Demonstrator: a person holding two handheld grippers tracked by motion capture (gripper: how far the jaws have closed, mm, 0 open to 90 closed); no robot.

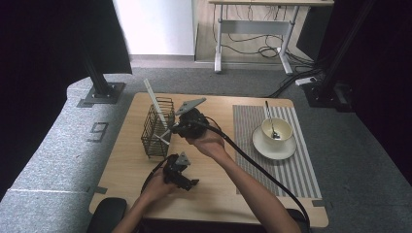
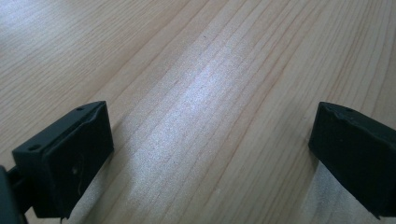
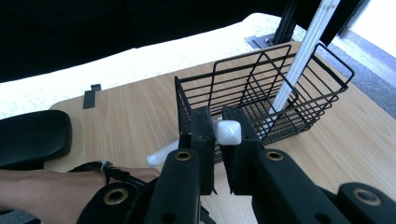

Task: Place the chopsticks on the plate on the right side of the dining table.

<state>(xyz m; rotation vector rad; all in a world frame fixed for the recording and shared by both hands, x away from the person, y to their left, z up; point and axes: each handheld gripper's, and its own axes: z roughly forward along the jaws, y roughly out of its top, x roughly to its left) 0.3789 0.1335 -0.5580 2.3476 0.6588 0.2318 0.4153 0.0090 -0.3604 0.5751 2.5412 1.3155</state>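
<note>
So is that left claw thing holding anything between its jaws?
No, the left gripper has its two black jaws standing wide apart, with nothing between them but the bare wooden table.

Wooden surface [image 1: 214, 194] is carrying a black wire basket [image 1: 158, 131] at left, a striped placemat [image 1: 296, 170] at right, saucer [image 1: 273, 148] sitting on the mat.

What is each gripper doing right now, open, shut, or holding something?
Left gripper: open, jaws wide apart over the bare wooden table, nothing between them.
Right gripper: shut on a white utensil, beside the black wire basket.
</note>
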